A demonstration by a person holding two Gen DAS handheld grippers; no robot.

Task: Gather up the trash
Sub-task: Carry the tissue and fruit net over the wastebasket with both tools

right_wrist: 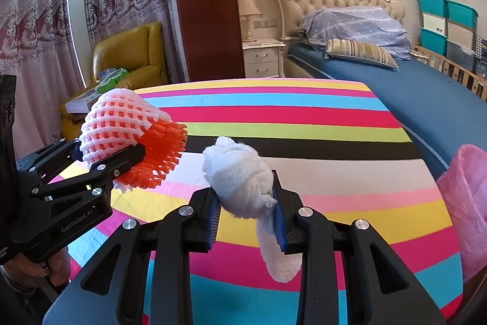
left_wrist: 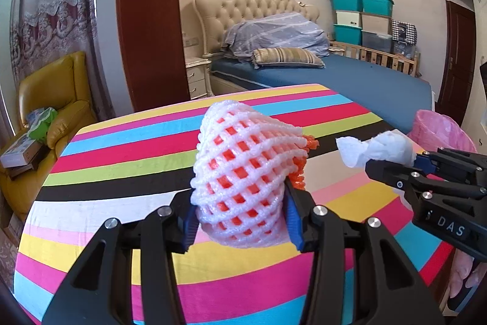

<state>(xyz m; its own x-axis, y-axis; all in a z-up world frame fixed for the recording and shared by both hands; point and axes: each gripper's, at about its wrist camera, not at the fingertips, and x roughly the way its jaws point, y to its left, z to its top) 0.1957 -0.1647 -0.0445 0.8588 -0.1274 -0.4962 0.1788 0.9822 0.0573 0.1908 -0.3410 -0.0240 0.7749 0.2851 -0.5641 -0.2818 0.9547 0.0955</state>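
Observation:
My left gripper (left_wrist: 240,221) is shut on a bundle of foam fruit nets (left_wrist: 243,172), a white one wrapped over an orange one, held above the striped table. The same bundle (right_wrist: 121,130) and the left gripper (right_wrist: 121,157) show at the left of the right wrist view. My right gripper (right_wrist: 246,209) is shut on a crumpled white tissue (right_wrist: 240,181), whose tail hangs down below the pads. In the left wrist view that tissue (left_wrist: 380,148) and the right gripper (left_wrist: 395,163) are at the right. A bin lined with a pink bag (right_wrist: 465,203) stands off the table's right edge.
The table wears a bright striped cloth (left_wrist: 137,148). The pink-lined bin (left_wrist: 438,130) sits between the table and a blue bed (left_wrist: 350,75). A yellow armchair (right_wrist: 134,57) with boxes on it stands at the left. Stacked storage bins (left_wrist: 362,20) line the far wall.

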